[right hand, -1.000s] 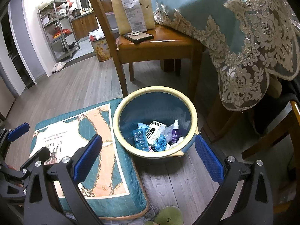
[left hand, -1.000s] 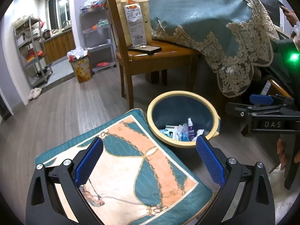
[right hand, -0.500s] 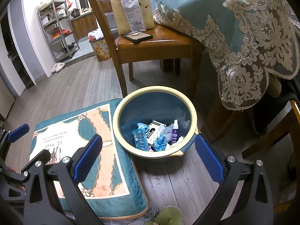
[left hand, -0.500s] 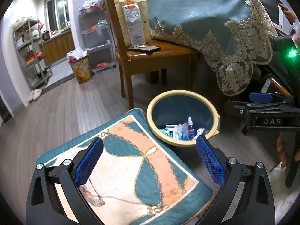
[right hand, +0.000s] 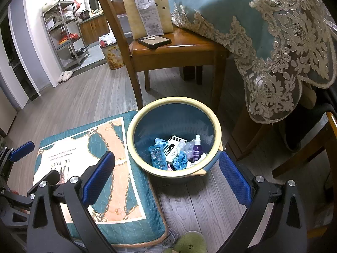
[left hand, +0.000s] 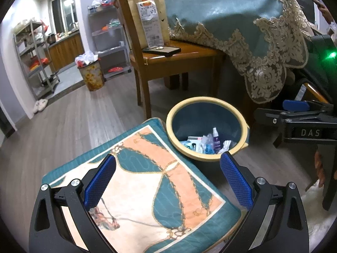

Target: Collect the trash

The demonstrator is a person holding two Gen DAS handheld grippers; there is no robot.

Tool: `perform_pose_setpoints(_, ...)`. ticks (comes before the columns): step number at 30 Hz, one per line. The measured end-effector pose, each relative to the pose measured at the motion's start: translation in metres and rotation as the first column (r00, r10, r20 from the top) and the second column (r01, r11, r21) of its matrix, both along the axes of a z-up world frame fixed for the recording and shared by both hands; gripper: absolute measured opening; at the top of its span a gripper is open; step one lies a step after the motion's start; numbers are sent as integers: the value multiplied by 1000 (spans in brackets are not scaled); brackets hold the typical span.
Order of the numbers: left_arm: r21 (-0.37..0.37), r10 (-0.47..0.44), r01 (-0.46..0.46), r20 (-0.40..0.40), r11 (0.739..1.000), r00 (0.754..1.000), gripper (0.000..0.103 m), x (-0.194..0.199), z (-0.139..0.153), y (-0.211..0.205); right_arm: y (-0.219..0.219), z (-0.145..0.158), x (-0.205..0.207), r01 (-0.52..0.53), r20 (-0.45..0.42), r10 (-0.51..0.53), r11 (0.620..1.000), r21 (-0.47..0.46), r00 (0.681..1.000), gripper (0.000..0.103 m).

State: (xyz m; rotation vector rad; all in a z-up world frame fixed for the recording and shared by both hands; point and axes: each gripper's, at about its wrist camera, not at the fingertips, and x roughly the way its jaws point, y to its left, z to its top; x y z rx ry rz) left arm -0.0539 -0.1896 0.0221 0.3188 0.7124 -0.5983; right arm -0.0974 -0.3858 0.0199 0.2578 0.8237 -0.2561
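Trash (right hand: 174,151) lies heaped in the blue bin (right hand: 134,126) just beside the floor cushion (right hand: 84,147), nothing having shifted over the last second, while the left gripper (left hand: 167,177) and right gripper (right hand: 166,177) hang spread and empty, so collecting looks finished.

Legible markings: "DAS" on the right gripper (left hand: 303,132) body, left wrist view. "LE PARD", upside down, on the cushion (right hand: 63,162). "3.5" on the receipt (right hand: 147,10) fixed to the paper bag (right hand: 166,4). Box lettering in the bin (right hand: 174,175) unreadable.
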Motion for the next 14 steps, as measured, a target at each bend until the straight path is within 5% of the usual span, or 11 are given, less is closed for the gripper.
perform_pose_setpoints(14, -15, 19, -20, -29, 1000, 999, 98, 5, 2, 1, -3, -3, 2, 7, -14, -7, 1000, 26, 1000, 97)
